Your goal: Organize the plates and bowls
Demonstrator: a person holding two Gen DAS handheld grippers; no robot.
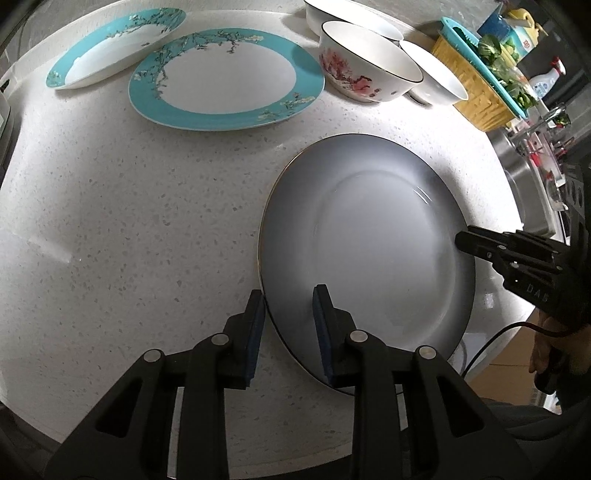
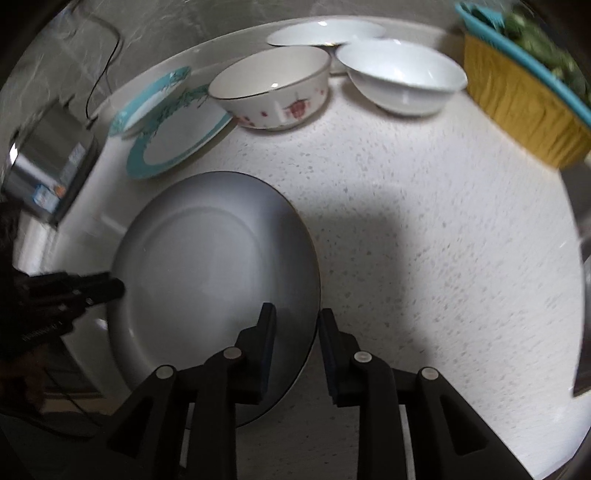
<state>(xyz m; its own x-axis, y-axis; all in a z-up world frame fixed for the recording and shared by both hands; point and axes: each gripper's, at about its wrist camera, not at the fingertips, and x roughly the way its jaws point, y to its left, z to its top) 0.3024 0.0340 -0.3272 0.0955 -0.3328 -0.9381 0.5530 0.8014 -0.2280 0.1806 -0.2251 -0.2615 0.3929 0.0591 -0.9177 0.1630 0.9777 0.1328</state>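
Observation:
A grey plate [image 1: 369,251] with a thin gold rim lies on the speckled white counter [image 1: 147,221]. My left gripper [image 1: 290,299] is open, its two fingers straddling the plate's left rim. My right gripper [image 2: 295,321] is open and straddles the plate's [image 2: 207,280] right rim; it also shows in the left wrist view [image 1: 465,242]. Two teal floral plates [image 1: 225,79] [image 1: 118,44] lie at the back left. A pink-flowered bowl [image 1: 365,61] and a white bowl [image 1: 436,74] stand at the back, with another white dish [image 1: 347,14] behind them.
A yellow basket [image 1: 476,92] with a teal tray of greens stands at the back right. A steel sink [image 1: 532,173] lies to the right. A metallic appliance [image 2: 48,166] stands at the counter's left end. The counter's front edge is close to both grippers.

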